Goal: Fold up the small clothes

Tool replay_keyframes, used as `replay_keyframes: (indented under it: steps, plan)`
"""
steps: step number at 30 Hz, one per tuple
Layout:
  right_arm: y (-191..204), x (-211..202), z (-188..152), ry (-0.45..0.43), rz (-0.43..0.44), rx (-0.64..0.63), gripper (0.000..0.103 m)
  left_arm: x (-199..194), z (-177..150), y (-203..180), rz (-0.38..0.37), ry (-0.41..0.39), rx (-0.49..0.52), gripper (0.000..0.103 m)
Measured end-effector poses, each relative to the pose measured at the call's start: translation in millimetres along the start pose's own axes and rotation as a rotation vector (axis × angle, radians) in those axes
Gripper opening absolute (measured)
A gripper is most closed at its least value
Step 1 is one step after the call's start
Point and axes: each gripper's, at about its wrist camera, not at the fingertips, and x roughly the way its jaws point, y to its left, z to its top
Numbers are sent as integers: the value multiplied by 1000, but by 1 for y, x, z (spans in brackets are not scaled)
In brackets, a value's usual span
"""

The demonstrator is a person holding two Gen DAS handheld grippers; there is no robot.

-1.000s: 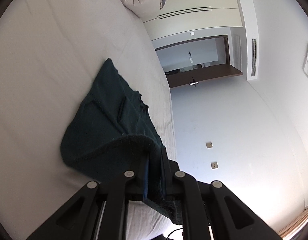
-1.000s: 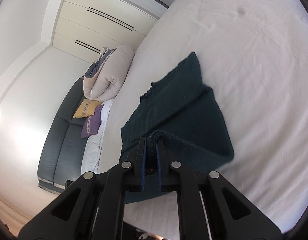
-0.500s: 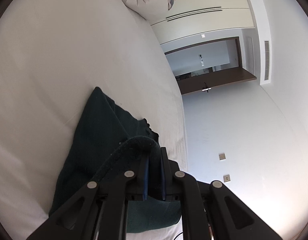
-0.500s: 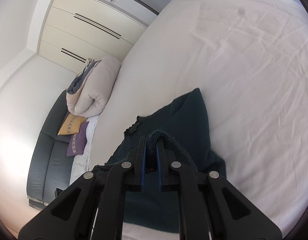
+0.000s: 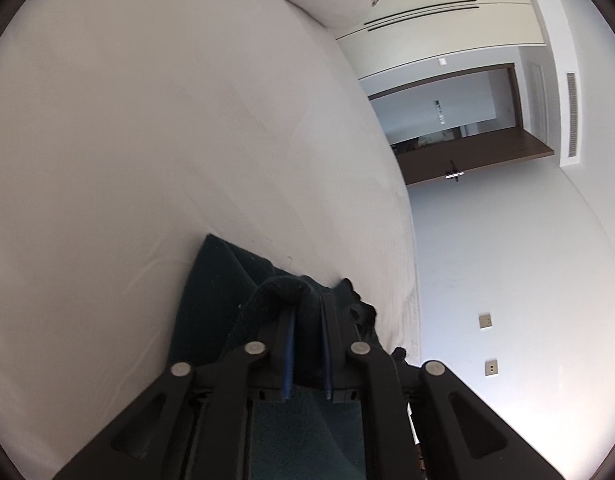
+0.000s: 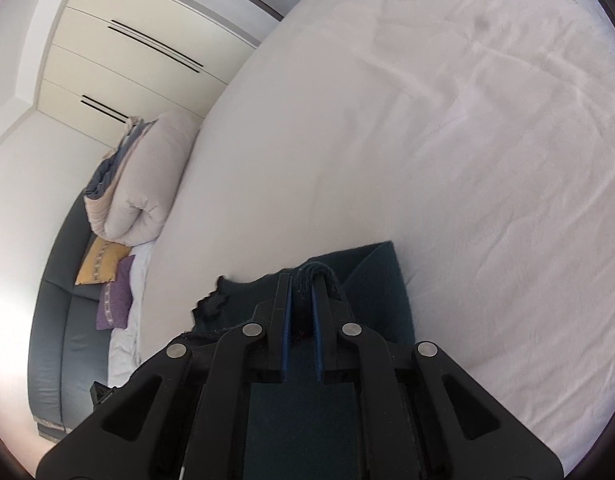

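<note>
Dark green garment [image 5: 223,300], soft fuzzy knit w/ a thick rolled hem, lies on the bed [image 5: 147,140] near the mattress edge, part draped flat, part pulled up into both tongs. Ragged scalloped trim shows along its side nearest the bed edge.

L gripper [image 5: 307,320]: black plastic linkage w/ round silver rivets, blue pads on the inner faces; fingers [image 5: 285,332] pinched close on a bunched fold of the garment, cloth filling the gap between them. R gripper [image 6: 301,300]: same build, jaws squeezed onto several stacked layers of the garment hem, which stick up just past the tips.

Bed sheet is off-white, matte cotton look, smooth in the L view, creased w/ shallow wrinkles and 1 small dark spot in the R view. Rolled puffy beige duvet [image 6: 147,184] w/ a grey-blue layer sits at the far end of the bed from the garment. Beyond it, off the bed: grey upholstered sofa [image 6: 55,340] w/ 1 mustard patterned cushion [image 6: 99,260] and 1 purple cushion [image 6: 115,300]. Cream flat-panel wardrobe [image 6: 119,60] w/ thin dark slot handles stands past the duvet. Dark brown wooden door [image 5: 479,160] open past the bed edge; white wall w/ 2 small square plates [image 5: 485,320]. No readable writing or brand marks
</note>
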Motion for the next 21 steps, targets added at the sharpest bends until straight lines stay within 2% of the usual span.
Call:
replay_keyframes:
  steps: [1, 3, 5, 7, 8, 10, 13, 14, 16, 19, 21]
  plan:
    - [-3, 7, 1, 8, -19, 3, 9, 4, 2, 3, 18, 6, -10, 21]
    - [-4, 20, 4, 22, -52, -12, 11, 3, 2, 10, 11, 1, -37, 63]
    - [0, 23, 2, 5, -55, -54, 23, -8, 1, 15, 9, -49, -41, 80]
    - [3, 17, 2, -45, -45, -66, 83, -16, -1, 20, 15, -66, -41, 84]
    - [3, 12, 1, -65, -44, -61, 88, -18, -2, 22, 13, -62, -46, 84]
    - [4, 7, 5, -84, -42, -61, 89, -24, -10, 22, 11, -56, -32, 84]
    - [14, -6, -2, -105, -35, -88, 89, -34, -26, 4, 44, -65, 86, 84]
    - [26, -16, -11, -119, -29, -140, 89, -37, -34, -3, 61, -74, 131, 84]
    - [45, -26, -30, -125, -71, -244, 89, -42, -52, -19, 94, -92, 236, 84]
    - [60, -34, -63, -121, -136, -365, 89, -35, -75, -34, 167, -82, 375, 84]
    - [57, -40, -81, -99, -158, -383, 89, -26, -91, -35, 246, -56, 459, 84]
